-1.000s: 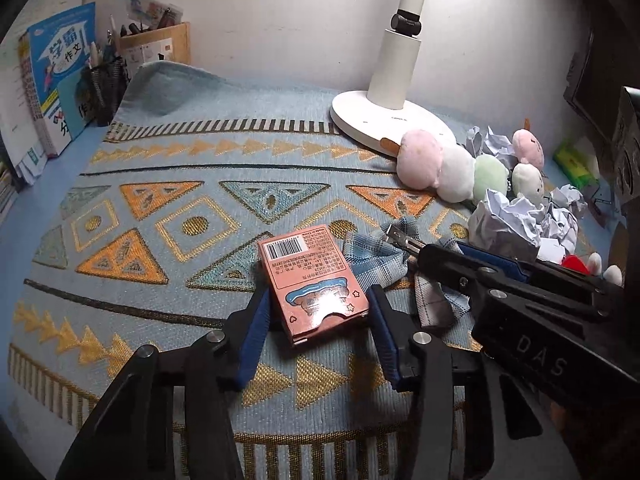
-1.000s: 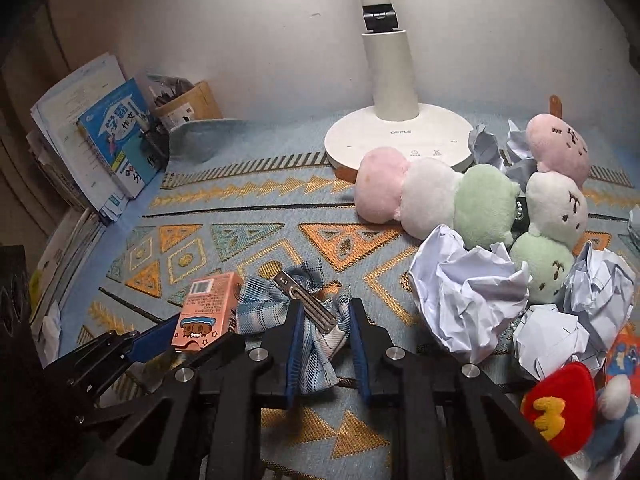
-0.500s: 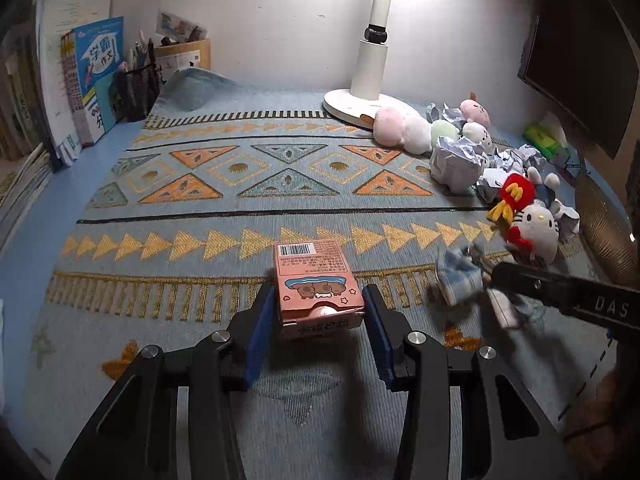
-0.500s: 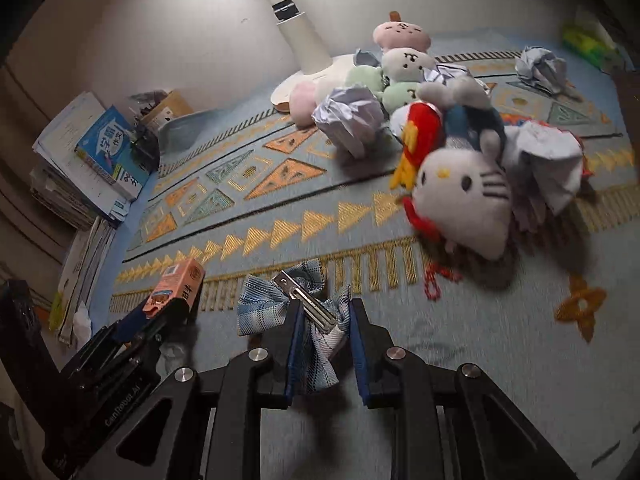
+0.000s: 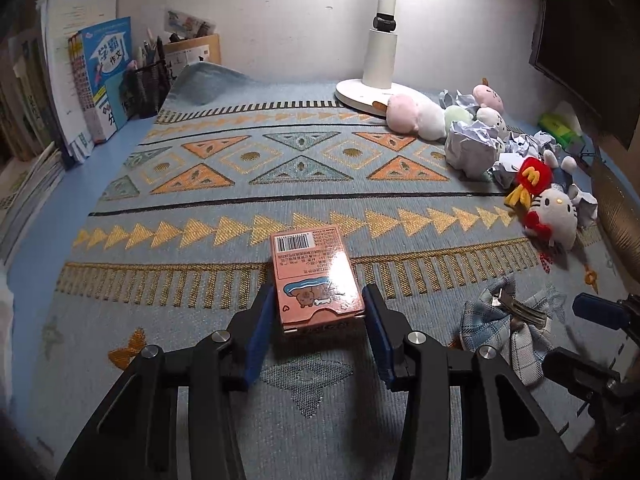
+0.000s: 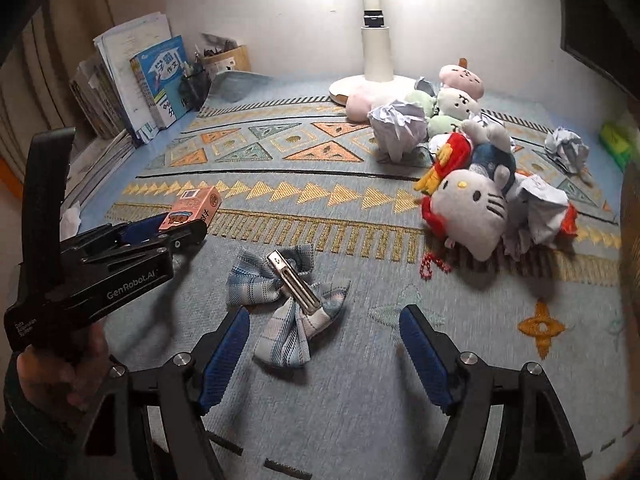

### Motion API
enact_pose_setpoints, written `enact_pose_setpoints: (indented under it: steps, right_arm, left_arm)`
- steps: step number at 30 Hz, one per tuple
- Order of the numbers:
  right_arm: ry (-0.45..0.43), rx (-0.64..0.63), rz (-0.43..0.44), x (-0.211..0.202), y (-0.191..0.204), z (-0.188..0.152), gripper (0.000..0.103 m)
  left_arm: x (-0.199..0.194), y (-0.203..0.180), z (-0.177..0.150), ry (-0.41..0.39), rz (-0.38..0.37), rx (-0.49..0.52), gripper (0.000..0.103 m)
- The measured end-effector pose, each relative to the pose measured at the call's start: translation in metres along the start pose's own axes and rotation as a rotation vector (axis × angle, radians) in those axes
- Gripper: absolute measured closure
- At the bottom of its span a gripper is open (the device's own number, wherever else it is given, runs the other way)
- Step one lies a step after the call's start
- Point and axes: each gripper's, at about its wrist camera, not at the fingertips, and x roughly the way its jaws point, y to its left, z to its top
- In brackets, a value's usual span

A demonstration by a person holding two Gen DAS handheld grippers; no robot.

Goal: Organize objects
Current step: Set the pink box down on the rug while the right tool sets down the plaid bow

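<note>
An orange card box [image 5: 316,280] with a barcode sits between the blue pads of my left gripper [image 5: 318,316], which is shut on it just above the patterned rug [image 5: 200,240]. The right wrist view shows the same box [image 6: 192,208] in that gripper [image 6: 176,228] at the left. A blue plaid bow hair clip [image 6: 288,300] with a metal clasp lies loose on the rug. My right gripper [image 6: 324,340] has its jaws opening wide. The bow's lower tail lies between the pads, untouched. In the left wrist view the bow [image 5: 512,320] lies right of the box.
A white desk lamp [image 5: 384,64] stands at the back. Plush toys, a Hello Kitty [image 6: 468,208] and crumpled paper balls [image 6: 396,124] crowd the right side. Books [image 5: 104,76] and a mesh pen holder [image 5: 144,88] line the back left. A person's hand [image 6: 60,372] holds the left gripper.
Both grippers drew back from the toy pile to the rug's near edge, carrying the box and the bow. The right jaws then spread and let the bow drop onto the rug.
</note>
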Motion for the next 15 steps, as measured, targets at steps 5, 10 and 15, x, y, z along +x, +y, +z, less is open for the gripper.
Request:
enact_pose_setpoints:
  steps: [5, 10, 15]
  right_arm:
    - [0.020, -0.052, -0.019, 0.018, 0.009, 0.008, 0.034]
    - [0.007, -0.131, -0.060, 0.024, 0.029, 0.006, 0.063]
    - [-0.022, -0.128, -0.093, 0.010, 0.033, 0.000, 0.079]
  left_arm:
    - [0.000, 0.003, 0.000, 0.000, -0.007, -0.019, 0.062]
    - [0.000, -0.001, 0.000, 0.001, 0.007, -0.008, 0.062]
    - [0.000, 0.000, -0.001, 0.001, 0.008, -0.012, 0.062]
